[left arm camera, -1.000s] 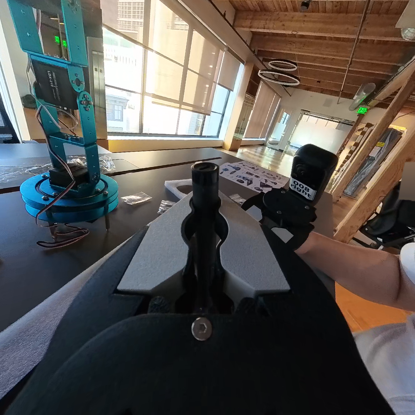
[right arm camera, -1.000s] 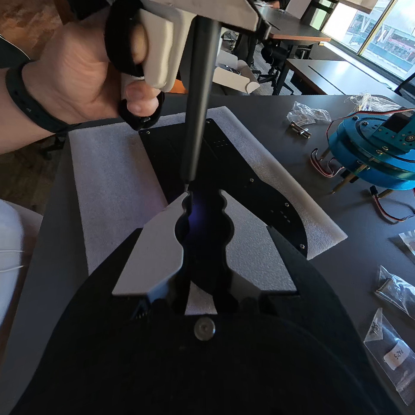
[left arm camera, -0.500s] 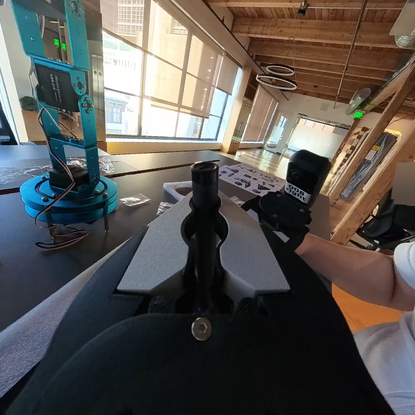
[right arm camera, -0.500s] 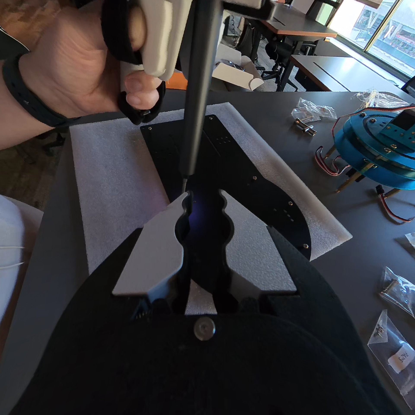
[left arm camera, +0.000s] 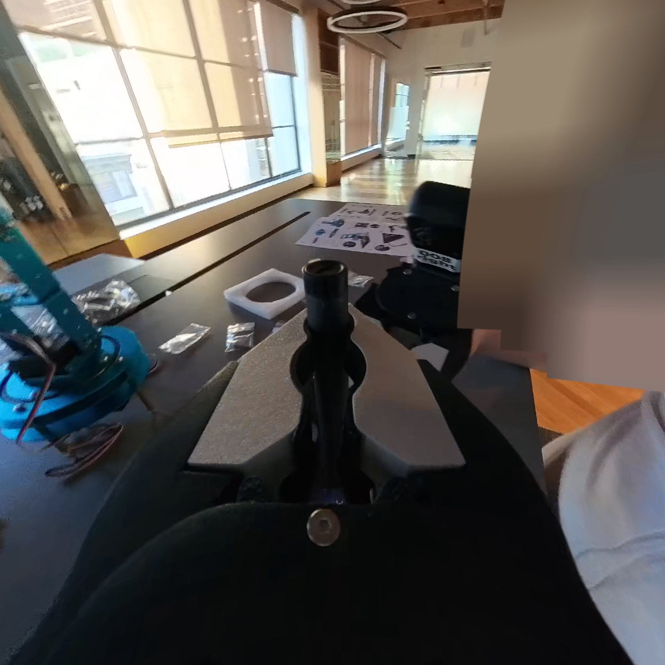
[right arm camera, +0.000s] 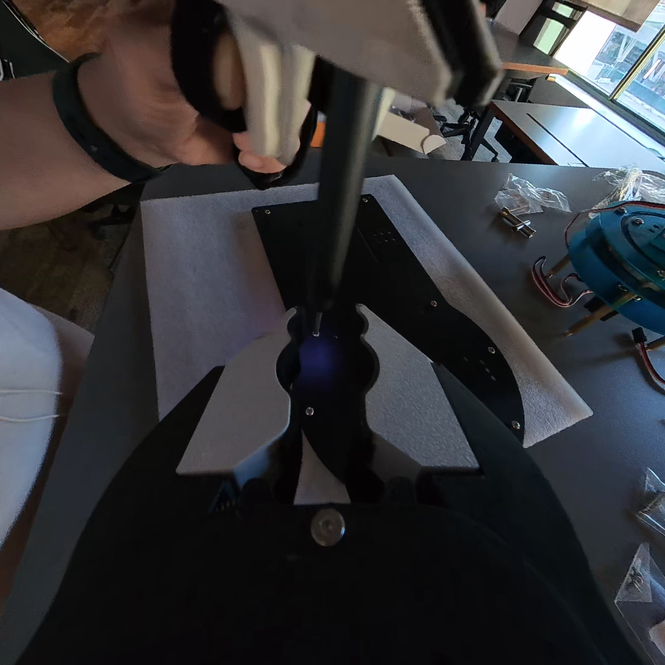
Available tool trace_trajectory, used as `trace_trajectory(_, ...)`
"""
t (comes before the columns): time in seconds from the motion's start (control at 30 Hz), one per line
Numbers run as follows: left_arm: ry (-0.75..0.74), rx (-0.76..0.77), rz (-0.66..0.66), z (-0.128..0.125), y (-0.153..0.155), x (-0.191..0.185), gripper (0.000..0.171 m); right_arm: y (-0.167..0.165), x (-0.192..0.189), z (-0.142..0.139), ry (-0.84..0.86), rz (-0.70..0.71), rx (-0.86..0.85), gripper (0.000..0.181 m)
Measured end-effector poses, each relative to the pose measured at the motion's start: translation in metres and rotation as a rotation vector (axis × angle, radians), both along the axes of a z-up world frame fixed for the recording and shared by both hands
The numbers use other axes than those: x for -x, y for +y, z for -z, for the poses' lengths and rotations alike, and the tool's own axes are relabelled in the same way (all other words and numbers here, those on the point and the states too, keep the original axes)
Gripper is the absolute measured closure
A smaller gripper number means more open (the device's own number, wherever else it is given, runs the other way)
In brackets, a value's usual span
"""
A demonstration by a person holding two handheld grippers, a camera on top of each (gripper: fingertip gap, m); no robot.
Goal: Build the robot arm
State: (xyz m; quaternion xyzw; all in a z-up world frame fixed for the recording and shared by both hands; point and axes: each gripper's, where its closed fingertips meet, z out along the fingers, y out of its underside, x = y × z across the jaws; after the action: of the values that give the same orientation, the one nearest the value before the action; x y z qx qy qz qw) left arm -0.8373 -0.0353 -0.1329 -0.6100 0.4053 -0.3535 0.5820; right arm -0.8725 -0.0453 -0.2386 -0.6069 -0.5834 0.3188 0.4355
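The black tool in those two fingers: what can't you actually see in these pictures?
- Left wrist view: the tool tip, hidden below the fingers.
- Right wrist view: whether the tip touches the black plate; too small, glare.
- Left wrist view: blue arm, cut off by the edge.

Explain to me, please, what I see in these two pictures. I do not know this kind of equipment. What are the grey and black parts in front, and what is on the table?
There is no robot here. A person holds a hand-held gripper in each hand, and each one carries a camera that looks along its two grey fingers.

In the left wrist view, the left hand-held gripper is shut on a black screwdriver.

In the right wrist view, the right hand-held gripper stands open above a black plate lying on a white foam sheet. The screwdriver's tip comes down onto that plate.

Also on the dark table: a blue robot arm kit, small plastic bags of parts and a printed sheet.
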Motion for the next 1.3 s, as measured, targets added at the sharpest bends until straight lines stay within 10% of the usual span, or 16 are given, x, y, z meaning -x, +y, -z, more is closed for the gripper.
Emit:
trace_trajectory(0.33, -0.016, 0.129, -0.186, 0.003, 0.016, 0.017, 0.163, -0.001, 0.014, -0.032, 0.105, 0.102, -0.010, 0.154)
trace_trajectory(1.3, 0.011, 0.095, -0.171, 0.004, 0.007, 0.006, 0.163, 0.003, 0.013, -0.035, 0.160, 0.267, 0.008, 0.168)
